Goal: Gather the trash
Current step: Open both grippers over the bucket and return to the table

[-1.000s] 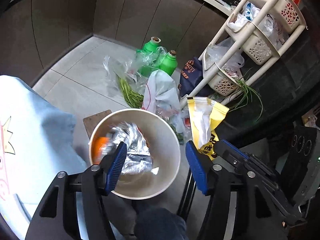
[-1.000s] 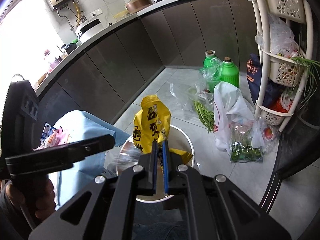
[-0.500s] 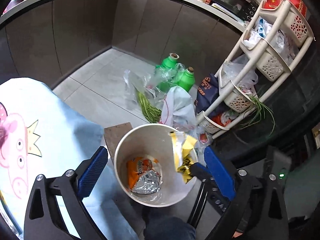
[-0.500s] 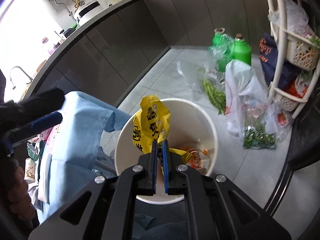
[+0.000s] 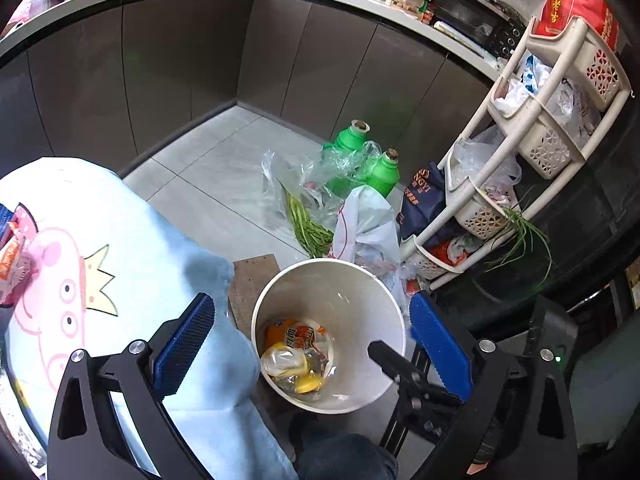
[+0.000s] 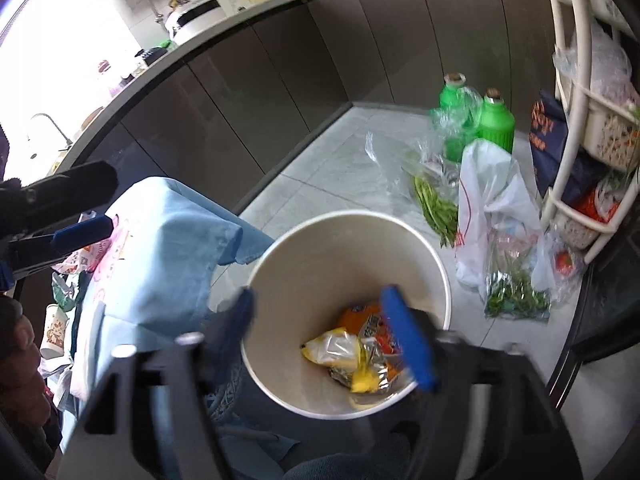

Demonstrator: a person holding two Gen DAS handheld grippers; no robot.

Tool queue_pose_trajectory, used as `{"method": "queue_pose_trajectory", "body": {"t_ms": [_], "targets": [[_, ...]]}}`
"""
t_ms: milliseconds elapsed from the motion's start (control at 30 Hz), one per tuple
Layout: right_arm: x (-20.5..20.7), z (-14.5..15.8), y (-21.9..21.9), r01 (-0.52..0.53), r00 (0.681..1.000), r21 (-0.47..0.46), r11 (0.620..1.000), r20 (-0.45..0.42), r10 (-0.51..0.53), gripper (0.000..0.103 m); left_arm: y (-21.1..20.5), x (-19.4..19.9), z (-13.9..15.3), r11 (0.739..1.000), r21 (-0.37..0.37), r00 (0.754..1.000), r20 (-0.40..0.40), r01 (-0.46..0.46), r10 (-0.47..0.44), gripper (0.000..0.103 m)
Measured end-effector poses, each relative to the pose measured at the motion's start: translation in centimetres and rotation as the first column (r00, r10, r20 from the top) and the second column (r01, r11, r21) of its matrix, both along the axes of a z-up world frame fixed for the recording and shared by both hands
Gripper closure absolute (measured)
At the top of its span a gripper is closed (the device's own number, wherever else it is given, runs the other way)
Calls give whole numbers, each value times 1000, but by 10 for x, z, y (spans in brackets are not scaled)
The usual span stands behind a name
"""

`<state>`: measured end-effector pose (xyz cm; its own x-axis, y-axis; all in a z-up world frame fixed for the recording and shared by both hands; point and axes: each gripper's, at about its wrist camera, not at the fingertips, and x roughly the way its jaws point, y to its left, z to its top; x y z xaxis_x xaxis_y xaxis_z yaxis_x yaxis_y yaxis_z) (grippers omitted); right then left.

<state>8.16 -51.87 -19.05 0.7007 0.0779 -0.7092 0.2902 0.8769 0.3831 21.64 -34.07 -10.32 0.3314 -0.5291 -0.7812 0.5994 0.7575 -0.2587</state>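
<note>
A white round bin (image 5: 390, 308) stands on the floor; it also shows in the right wrist view (image 6: 434, 264). Inside lie a yellow snack wrapper (image 6: 334, 350) and orange and silver wrappers (image 5: 298, 334). My right gripper (image 6: 336, 340) is open and empty, straight above the bin's mouth. My left gripper (image 5: 312, 344) is open and empty, higher up, with the bin between its fingers. More wrappers (image 5: 14, 252) lie on the blue cloth at the left edge.
A table with a blue pig-print cloth (image 5: 100, 264) is left of the bin. Green bottles (image 5: 384, 170), plastic bags with greens (image 6: 436, 204) and a white basket rack (image 5: 532, 140) stand behind and right. Dark cabinets line the back.
My right gripper has opened and the yellow wrapper has dropped into the bin. My left gripper has risen and pulled back, staying open.
</note>
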Motion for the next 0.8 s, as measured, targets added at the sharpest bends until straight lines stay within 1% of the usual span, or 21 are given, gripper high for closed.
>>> {"method": "queue_pose_trajectory", "body": {"t_ms": [33,67,100,200,267,333,500,633,800], "targets": [[-1,6,2,-10,1000,-14,1000,13,10,10,3,-2,5,1000,-5,1000,9,-7,7,9],[-2,12,4,-15,1000,-26,1000,22,16,4,7,-4,10,1000,-11,1000,19,-15,15,9],[-3,18,7,-17,999,-35,999,33,18,3,11,-6,15,1000,-15,999,28,-24,25,9],[-8,38,15,-26,997,-51,998,69,29,4,29,-13,35,997,-37,996,60,-64,66,9],[-10,50,23,-32,997,-66,997,74,37,4,43,-20,49,995,-42,992,79,-93,96,9],[-10,62,32,-41,996,-79,996,75,47,4,58,-27,62,991,-33,987,100,-126,129,9],[-17,94,62,-69,992,-109,992,94,80,4,100,-46,93,982,-37,971,143,-187,191,9],[-23,119,89,-101,987,-128,987,112,116,4,140,-60,109,971,-35,958,156,-237,240,9],[-27,138,129,-171,974,-142,975,124,189,4,192,-71,120,947,15,933,176,-321,314,9]]}}
